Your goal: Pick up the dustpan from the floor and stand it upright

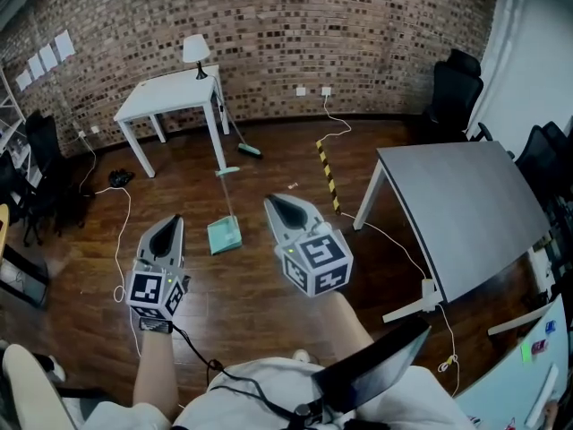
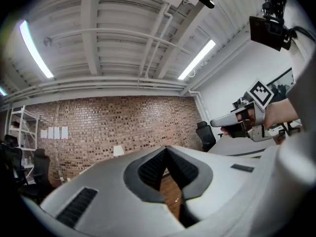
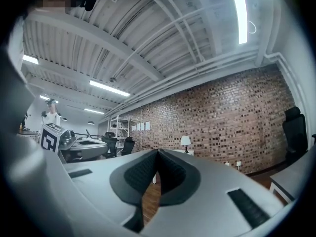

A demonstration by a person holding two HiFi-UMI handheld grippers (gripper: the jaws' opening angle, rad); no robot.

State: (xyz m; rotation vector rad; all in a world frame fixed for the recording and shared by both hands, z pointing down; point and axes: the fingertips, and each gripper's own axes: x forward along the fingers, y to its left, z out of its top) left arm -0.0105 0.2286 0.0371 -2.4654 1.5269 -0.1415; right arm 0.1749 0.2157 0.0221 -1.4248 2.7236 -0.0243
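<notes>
No words or numbers can be read. The paper sheets (image 1: pixel 50 54) on the brick wall (image 1: pixel 358 25) may carry print, too small to tell. The cube (image 1: pixel 320 264) on the right gripper (image 1: pixel 274 202) bears only square patterns.

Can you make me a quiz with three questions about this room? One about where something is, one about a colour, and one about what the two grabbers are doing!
1. Where is the lamp?
A. On the white table
B. On the grey table
C. On the floor

2. What colour is the dustpan?
A. Red
B. Black
C. Teal

3. How are the jaws of the left gripper and the right gripper?
A. Wide open
B. Shut, with nothing between them
C. Shut on the dustpan

Answers:
1 A: the lamp stands on the white table's far corner.
2 C: the pan and its handle tip show teal against the brown wood.
3 B: in each gripper view the pads meet, and only bare wood shows behind them.
</notes>
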